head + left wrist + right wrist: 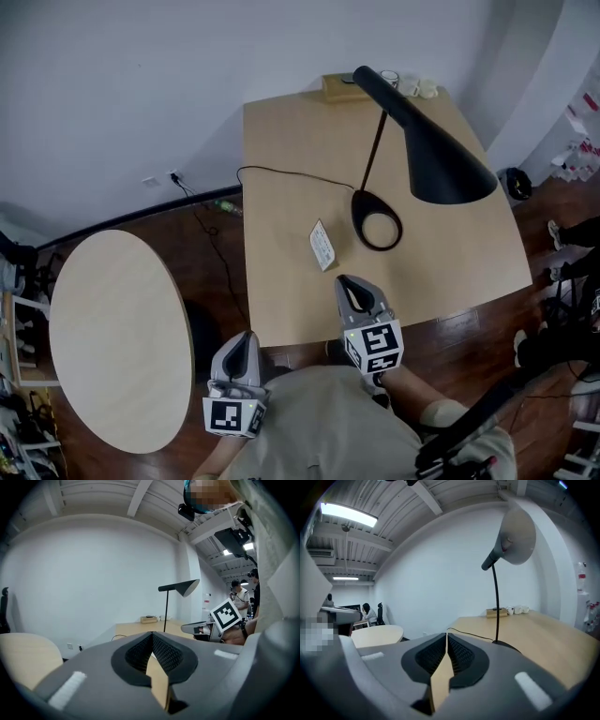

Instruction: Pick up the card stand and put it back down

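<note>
Desk (300,159) lies ahead of both grippers, lamp (427,141) ahead-right of the right gripper (349,286). Right gripper: jaws together, empty, over near desk edge. Left gripper (242,345): jaws together, empty, short of desk. Card stand (322,245) on desk just ahead of right gripper, untouched. Judged: pickup not begun; grasp, lift, set-down remain.

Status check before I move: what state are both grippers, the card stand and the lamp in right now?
Left gripper: shut, empty, held off the table's near edge.
Right gripper: shut, empty, over the table's near edge, short of the card stand.
Card stand: resting on the table beside the lamp's base, not gripped.
Lamp: standing upright; lit or not, cannot tell.
</note>
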The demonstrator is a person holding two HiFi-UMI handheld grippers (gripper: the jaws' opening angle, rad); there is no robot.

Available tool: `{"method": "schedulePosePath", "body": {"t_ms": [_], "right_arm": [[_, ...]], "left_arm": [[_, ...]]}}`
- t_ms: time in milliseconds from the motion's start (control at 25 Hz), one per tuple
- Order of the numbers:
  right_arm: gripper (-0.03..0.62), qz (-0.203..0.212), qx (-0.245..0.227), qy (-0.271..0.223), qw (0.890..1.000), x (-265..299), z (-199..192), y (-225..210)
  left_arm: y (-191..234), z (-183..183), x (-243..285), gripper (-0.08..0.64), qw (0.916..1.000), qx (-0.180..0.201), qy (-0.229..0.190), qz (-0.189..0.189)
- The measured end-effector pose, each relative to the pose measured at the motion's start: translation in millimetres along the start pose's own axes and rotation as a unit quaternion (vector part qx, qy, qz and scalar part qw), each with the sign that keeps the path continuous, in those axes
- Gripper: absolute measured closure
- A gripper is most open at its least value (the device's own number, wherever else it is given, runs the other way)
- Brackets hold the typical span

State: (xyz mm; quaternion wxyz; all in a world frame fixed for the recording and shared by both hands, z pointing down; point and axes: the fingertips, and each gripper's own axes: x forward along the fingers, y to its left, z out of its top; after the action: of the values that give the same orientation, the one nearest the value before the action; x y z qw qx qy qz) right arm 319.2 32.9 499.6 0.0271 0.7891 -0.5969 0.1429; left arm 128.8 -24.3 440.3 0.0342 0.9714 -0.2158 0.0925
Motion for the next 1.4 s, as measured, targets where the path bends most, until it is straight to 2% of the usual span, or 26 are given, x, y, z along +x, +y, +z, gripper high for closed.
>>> {"method": "schedulePosePath", "body": {"t_ms": [200,440,560,640,880,1120,1400], "right_arm": [[0.541,-0.007,0.014,0.047,0.999,50,-30,-35],[0.482,-0.014,0.027,0.131,0.991,103,-85,-53],[0.492,-0.021,0.039,0.162,0.986,114,-109,-55],[0.543,-0.029,0.050,0.172,0.983,117,-117,-55],[0.576,-0.044,0.084,0.168,0.981,121,-119,-47],[0.577,-0.060,0.105,0.155,0.980,112,-108,-33],[0.578,-0.064,0.083,0.095,0.990,90,-52,-3]], "left_arm": [[11,5,17,0.557,0.9998,-0.004,0.003,0.021],[25,15,31,0.557,0.9999,0.010,0.001,0.009],[35,16,33,0.557,1.0000,0.007,-0.001,0.004],[45,16,34,0.557,1.0000,0.001,-0.001,0.010],[73,-1,37,0.557,0.9999,-0.014,0.007,0.003],[97,-13,40,0.557,0.9993,-0.036,0.010,0.003],[122,-14,48,0.557,0.9995,-0.032,-0.006,-0.002]]}}
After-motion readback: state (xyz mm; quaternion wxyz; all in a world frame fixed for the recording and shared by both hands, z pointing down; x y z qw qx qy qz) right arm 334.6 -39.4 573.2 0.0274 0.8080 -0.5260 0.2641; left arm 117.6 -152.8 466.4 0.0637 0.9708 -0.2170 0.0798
